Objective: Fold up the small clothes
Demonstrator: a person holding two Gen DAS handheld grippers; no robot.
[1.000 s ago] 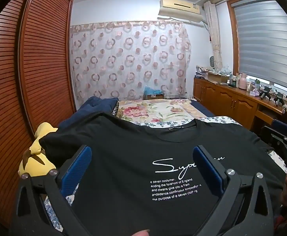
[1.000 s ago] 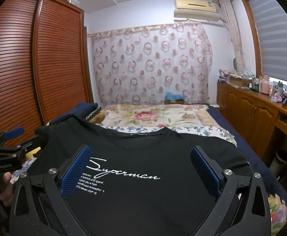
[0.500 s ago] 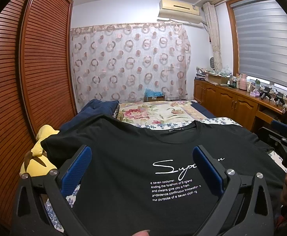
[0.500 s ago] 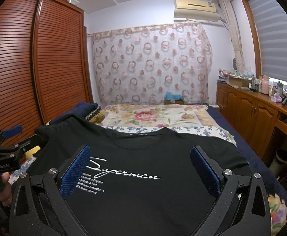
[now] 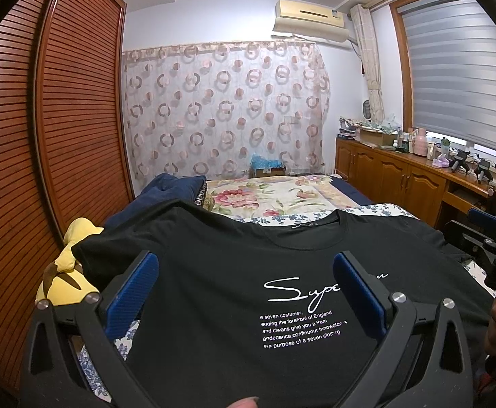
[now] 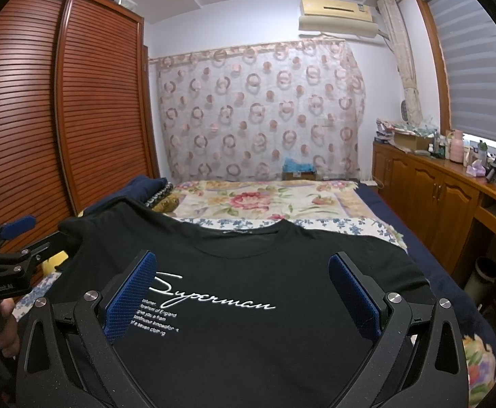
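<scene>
Shirt (image 5: 234, 292) flat, unfolded on bed (image 5: 282, 197). Left tongs (image 5: 248, 292) and right tongs (image 6: 244, 292) apart, empty; advise gripping sleeve edges squarely, both layers.

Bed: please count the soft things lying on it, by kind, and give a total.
Black cotton T-shirt with white "Superman" print: 1
Yellow plush toy: 1
Dark navy folded cloth: 1
Floral quilt: 1
Total: 4

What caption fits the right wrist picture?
Open right gripper above a black printed T-shirt spread flat on the floral bed.
</scene>
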